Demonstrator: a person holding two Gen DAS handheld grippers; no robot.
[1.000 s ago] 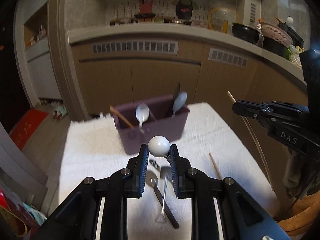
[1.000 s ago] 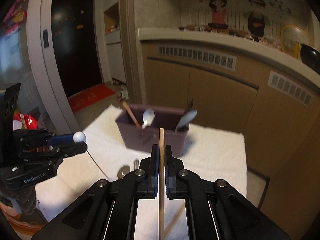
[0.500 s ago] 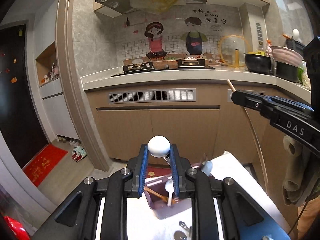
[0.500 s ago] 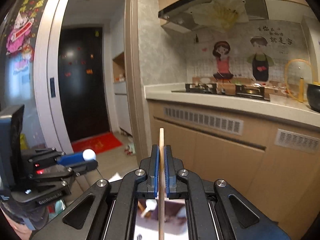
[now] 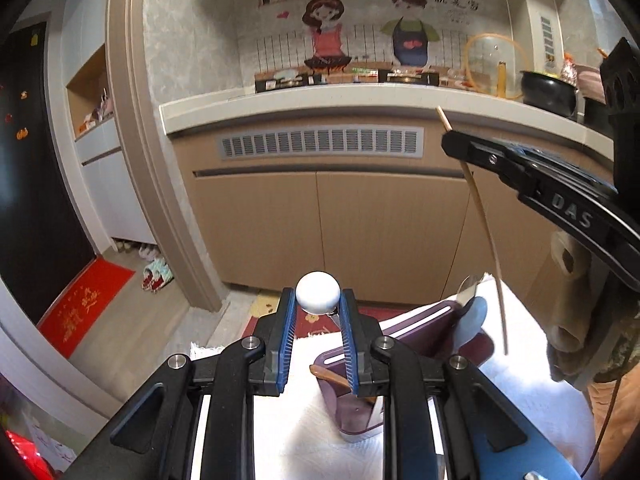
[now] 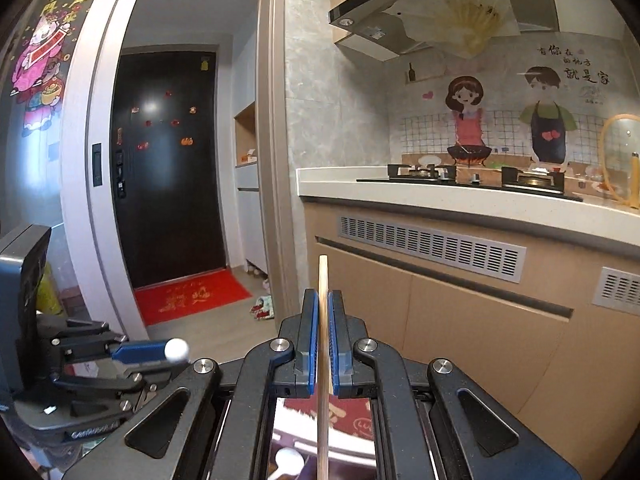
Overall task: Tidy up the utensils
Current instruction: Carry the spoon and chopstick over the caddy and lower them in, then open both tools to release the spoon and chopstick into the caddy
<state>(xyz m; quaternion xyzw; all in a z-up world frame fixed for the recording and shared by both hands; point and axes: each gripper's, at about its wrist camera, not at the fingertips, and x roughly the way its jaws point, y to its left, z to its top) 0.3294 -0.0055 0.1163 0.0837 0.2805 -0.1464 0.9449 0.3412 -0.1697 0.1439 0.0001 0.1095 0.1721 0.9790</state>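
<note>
Left gripper (image 5: 318, 322) clamps white ball (image 5: 318, 293); stem below hidden. Right gripper (image 6: 323, 346) pinches chopstick (image 6: 322, 360), lower end cut off. Purple holder (image 5: 420, 320) on white cloth (image 5: 304, 432), partly masked by 2 fingers (image 5: 284, 344).

the purple holder (image 5: 404, 344) stands directly below the left gripper (image 5: 318, 312), its slots already crowded by a wooden handle (image 5: 332, 376) and a pale spoon (image 5: 468, 320). the right gripper (image 5: 452, 140) and its chopstick (image 5: 484, 224) flank the right side; clearance between appears adequate.
</note>
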